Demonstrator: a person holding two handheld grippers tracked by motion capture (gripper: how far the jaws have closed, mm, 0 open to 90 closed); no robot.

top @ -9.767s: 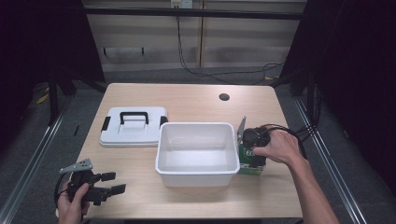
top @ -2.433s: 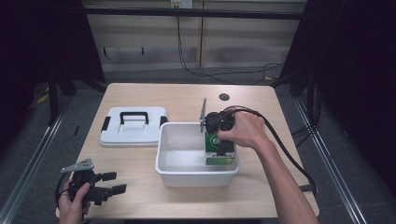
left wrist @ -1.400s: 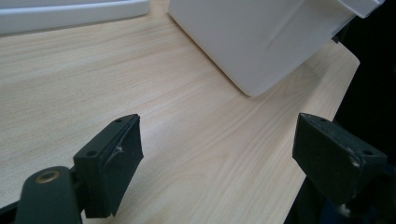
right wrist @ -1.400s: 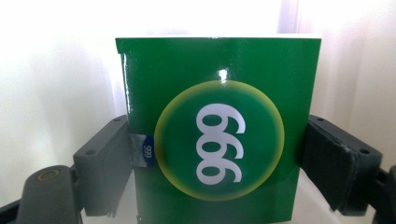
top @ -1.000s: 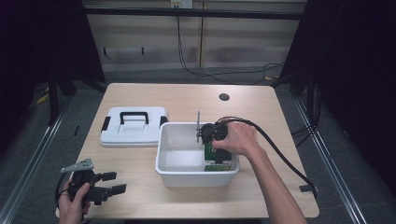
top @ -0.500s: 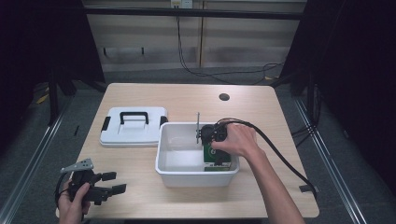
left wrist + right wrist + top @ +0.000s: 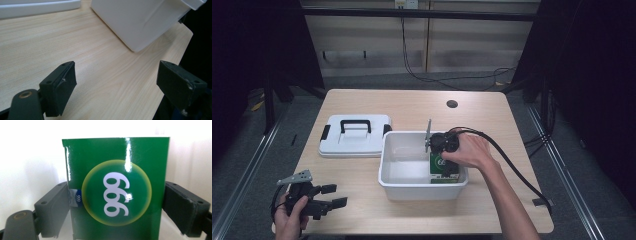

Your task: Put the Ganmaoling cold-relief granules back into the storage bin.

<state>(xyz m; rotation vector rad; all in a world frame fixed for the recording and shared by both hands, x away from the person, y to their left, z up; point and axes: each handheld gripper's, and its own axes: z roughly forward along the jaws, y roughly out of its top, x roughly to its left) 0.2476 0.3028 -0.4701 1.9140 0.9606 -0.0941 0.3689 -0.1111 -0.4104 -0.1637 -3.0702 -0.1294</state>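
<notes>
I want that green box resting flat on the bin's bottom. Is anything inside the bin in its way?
Nothing visible is. The white bin looks bare apart from the green box, which the right hand-held gripper grips at the bin's right end.

The right claw (image 7: 443, 161) has carried the green box (image 7: 443, 169) from the tabletop at 3 o'clock of the white bin (image 7: 392, 150) down into it.
</notes>
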